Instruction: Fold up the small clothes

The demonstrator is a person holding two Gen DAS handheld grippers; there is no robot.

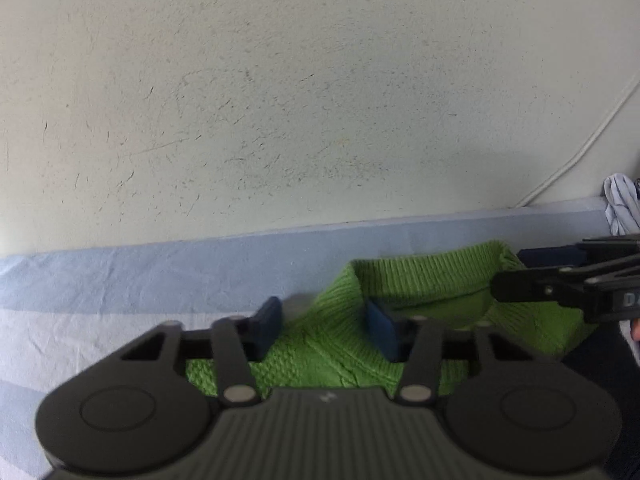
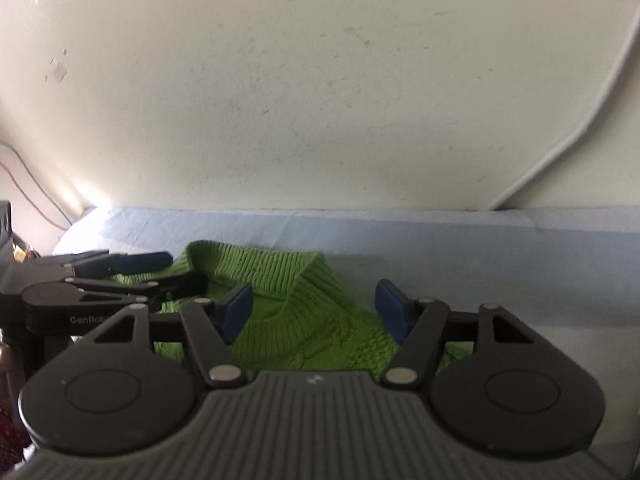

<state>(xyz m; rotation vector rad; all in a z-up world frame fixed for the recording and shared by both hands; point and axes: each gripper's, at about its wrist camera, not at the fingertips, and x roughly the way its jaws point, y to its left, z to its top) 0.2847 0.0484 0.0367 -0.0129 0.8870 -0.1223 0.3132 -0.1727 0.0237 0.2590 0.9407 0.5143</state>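
Grabbing the green sweater [image 1: 332, 344] by its shoulders on the bed [image 1: 120, 280]; left hand-held gripper [image 1: 326, 326] and right hand-held gripper [image 2: 316, 312] straddle it, not yet pinching. Next, squeeze and fold.

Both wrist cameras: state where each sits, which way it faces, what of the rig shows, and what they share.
Left wrist: sits on the left gripper, facing forward and down over the green sweater toward the wall; its own jaws show, the right gripper enters from the right.
Right wrist: sits on the right gripper, facing the same sweater collar and wall; its jaws show, the left gripper enters from the left.
Shared: sweater, blue sheet, wall, both grippers.
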